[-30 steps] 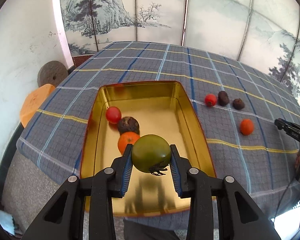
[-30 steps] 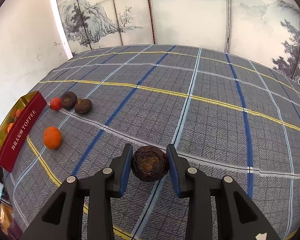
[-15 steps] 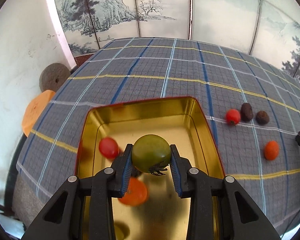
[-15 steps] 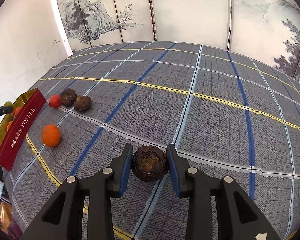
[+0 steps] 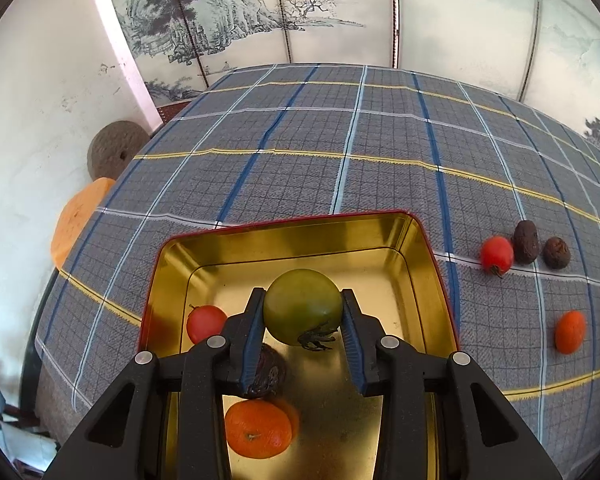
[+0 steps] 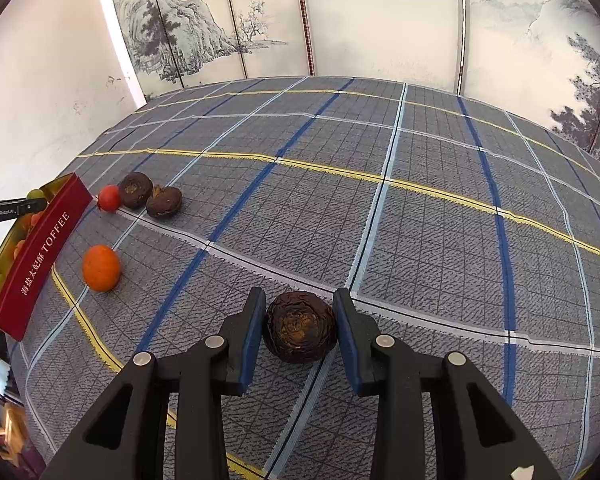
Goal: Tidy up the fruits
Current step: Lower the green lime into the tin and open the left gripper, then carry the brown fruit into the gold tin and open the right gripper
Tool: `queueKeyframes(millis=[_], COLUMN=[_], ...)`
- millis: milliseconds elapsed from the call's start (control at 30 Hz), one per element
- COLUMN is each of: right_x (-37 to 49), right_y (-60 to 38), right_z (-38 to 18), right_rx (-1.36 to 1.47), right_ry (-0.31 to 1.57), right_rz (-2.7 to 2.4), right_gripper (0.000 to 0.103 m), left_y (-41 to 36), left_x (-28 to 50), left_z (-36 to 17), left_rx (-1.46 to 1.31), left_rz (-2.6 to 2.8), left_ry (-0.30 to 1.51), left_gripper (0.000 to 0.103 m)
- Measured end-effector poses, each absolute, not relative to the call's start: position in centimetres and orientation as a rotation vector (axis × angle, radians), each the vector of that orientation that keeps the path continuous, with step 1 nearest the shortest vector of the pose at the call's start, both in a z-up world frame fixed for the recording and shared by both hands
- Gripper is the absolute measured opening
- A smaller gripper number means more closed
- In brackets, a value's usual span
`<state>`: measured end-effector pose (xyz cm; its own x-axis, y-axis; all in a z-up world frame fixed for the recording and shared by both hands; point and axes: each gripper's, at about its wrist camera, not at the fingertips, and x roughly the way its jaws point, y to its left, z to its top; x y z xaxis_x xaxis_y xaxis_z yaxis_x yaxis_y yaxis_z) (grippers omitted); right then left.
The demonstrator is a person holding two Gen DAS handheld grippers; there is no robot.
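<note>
Green and round, the tomato sits pinched between the blue pads of the left tongs, held above the gold floor of the tin. Since a second ago the left tongs have travelled forward over the tin: the red tomato, the dark fruit and the orange already inside, formerly ahead of the fingers, now lie beside and beneath them, and the tin's far wall is close in front. That suggests the green tomato is over free floor and ready to be lowered and let go. The right tongs have not shifted; they straddle a wrinkled dark fruit resting on the checked cloth, the pads close on both sides, though whether they actually press it cannot be told. Left on the cloth between the two tools are a small red tomato, two more dark fruits in a row, and a loose orange near the tin's red side.
</note>
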<state>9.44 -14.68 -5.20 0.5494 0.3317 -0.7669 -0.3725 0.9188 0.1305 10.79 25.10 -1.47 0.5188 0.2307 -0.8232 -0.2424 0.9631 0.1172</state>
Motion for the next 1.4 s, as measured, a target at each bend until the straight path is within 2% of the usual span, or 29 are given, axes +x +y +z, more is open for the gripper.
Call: queueKeyframes(millis=[267,367,433,500,733,1033,1200,1400], right_x=[9.5,9.4,9.5,9.5,9.5,7.5,5.5,2.9], right_y=[-14.5,-14.5,-14.5,-14.4,-14.5,-14.0,-11.1,-2.9], right_z=[-5.5,-5.5,-5.5,-5.5,-5.5,-4.8,-2.3,2.1], right_rx=[-0.053,-0.058,-0.061,-0.061,-0.048,-0.035,-0.029,-0.046], right_ry=[0.903,0.906,0.907,0.907,0.908,0.873,0.830,0.770], right_rz=[0.416,0.415,0.414,0.413,0.427,0.435,0.537,0.785], right_gripper=[0.033,0.033,0.033,0.033,0.033,0.033,0.033,0.033], left_y=[25.2,25.3,25.3,25.1,23.9,22.0,21.9,22.8], left_x=[10.6,10.3,10.1,9.7,7.2,0.0,-2.9,-5.9], left_z=[-1.3,-0.7,-0.3,0.2,1.8,3.3,3.2,3.1], left_rx=[-0.008,-0.003,0.002,0.013,0.023,-0.005,-0.024,-0.032], left_rz=[0.307,0.318,0.323,0.334,0.331,0.323,0.322,0.354], left_ry=[0.977,0.957,0.941,0.926,0.883,0.819,0.811,0.791], left_gripper=[0.039,0.046,0.056,0.059,0.060,0.064,0.064,0.064])
